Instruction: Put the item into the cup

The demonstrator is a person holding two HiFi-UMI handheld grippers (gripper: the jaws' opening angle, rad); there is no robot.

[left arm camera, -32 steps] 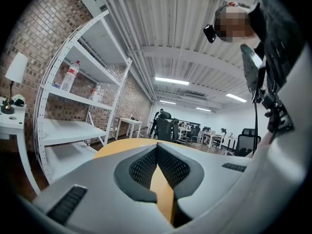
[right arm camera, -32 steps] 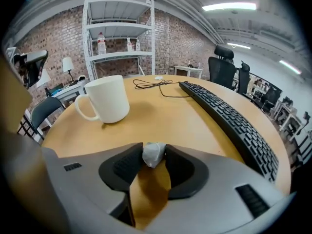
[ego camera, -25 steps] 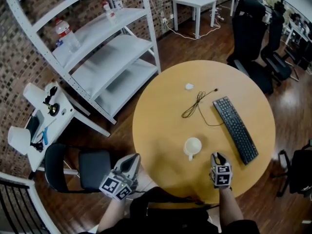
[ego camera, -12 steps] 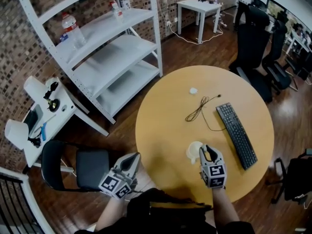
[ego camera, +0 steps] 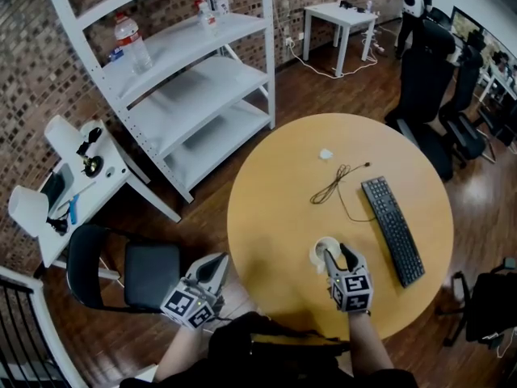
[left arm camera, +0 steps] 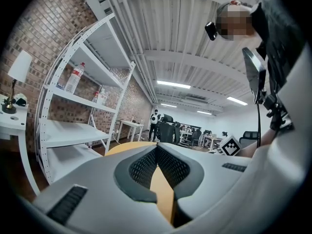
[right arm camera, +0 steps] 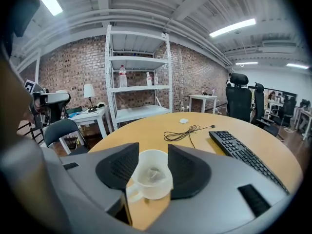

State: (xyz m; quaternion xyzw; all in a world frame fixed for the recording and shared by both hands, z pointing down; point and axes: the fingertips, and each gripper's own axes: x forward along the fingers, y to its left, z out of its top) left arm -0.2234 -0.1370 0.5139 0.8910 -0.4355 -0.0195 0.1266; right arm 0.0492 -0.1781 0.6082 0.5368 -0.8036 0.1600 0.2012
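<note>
A white cup [ego camera: 321, 250] with a handle stands near the front of the round wooden table [ego camera: 275, 208]. My right gripper [ego camera: 338, 254] hovers right over it. In the right gripper view the cup [right arm camera: 157, 189] shows below and between the two dark pads [right arm camera: 117, 167]. The jaws are opening and the pads press on nothing. A small pale item [right arm camera: 150, 174], like a tea bag, lies inside the cup. My left gripper [ego camera: 218, 267] hangs off the table's left edge, above the floor. In the left gripper view its fingertips [left arm camera: 157, 152] meet with nothing between them.
A black keyboard [ego camera: 393, 229] lies at the right of the table, a coiled black cable [ego camera: 335, 183] beside it, and a small white thing [ego camera: 325, 154] farther back. A black chair [ego camera: 133, 273] stands at the left, white shelving [ego camera: 186, 79] behind it, office chairs [ego camera: 424, 79] at the back right.
My right gripper has moved left from beside the cup to directly over it, and its jaws stand wider apart. The left gripper has stayed where it was.
</note>
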